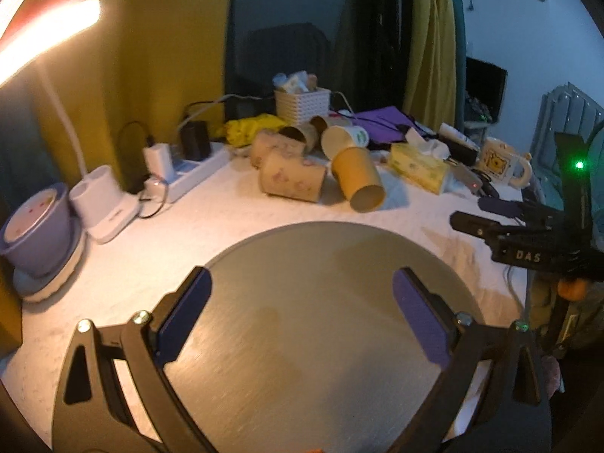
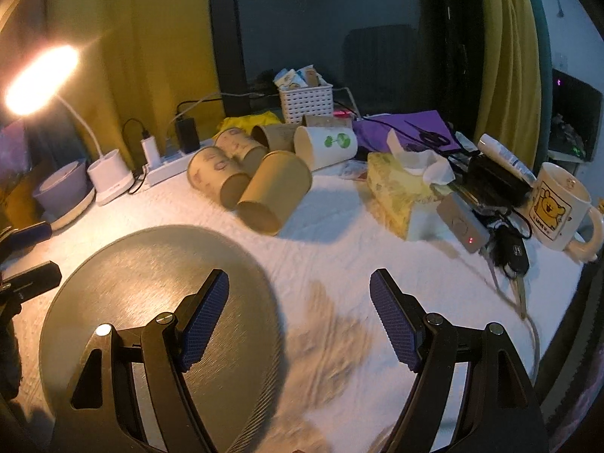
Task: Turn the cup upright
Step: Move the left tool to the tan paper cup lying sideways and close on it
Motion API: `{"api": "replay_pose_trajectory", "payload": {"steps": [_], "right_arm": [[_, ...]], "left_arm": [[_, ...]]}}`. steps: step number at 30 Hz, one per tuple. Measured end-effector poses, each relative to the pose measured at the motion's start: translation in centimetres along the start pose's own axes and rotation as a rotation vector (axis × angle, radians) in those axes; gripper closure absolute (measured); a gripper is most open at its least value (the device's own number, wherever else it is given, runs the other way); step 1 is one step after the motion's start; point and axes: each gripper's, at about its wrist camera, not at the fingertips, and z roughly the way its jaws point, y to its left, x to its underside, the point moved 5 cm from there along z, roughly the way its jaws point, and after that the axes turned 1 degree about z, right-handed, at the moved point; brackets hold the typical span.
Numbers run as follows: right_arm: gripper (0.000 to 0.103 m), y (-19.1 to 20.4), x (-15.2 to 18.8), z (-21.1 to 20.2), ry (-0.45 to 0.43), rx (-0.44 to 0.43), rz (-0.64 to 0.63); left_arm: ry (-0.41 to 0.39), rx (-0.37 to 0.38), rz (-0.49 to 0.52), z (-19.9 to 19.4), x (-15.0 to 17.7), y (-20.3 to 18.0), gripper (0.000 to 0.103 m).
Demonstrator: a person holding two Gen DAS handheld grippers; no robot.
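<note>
Several paper cups lie on their sides in a pile at the back of the white table. The nearest is a plain brown cup [image 1: 358, 178] [image 2: 273, 192], its closed bottom end toward me. Patterned brown cups [image 1: 292, 176] [image 2: 219, 173] lie to its left, and a white cup with a green print [image 1: 345, 139] [image 2: 326, 146] lies behind. A round grey metal tray [image 1: 321, 321] [image 2: 151, 302] sits in front. My left gripper [image 1: 302, 283] is open and empty above the tray. My right gripper [image 2: 300, 285] is open and empty at the tray's right edge; it also shows in the left wrist view [image 1: 483, 215].
A tissue box [image 2: 396, 188], a yellow-bear mug [image 2: 558, 207], keys [image 2: 513, 253] and a small grey device [image 2: 462, 226] crowd the right. A white basket [image 2: 305, 100] stands behind the cups. A power strip [image 2: 166, 168], a lamp base [image 2: 109, 181] and a purple bowl [image 2: 64, 188] line the left.
</note>
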Motion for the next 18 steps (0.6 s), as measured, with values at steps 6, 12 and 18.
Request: {"api": "replay_pose_trajectory", "payload": {"steps": [6, 12, 18], "right_arm": [[0.023, -2.3, -2.4, 1.6, -0.004, -0.047, -0.016], [0.029, -4.0, -4.2, 3.9, 0.006, -0.140, -0.021], [0.030, -5.8, -5.5, 5.5, 0.008, -0.189, -0.003]], "left_arm": [[0.068, 0.005, 0.001, 3.3, -2.3, -2.6, 0.005], [0.115, -0.016, 0.033, 7.2, -4.5, -5.2, 0.006], [0.159, -0.004, 0.054, 11.3, -6.4, -7.3, 0.006]]}}
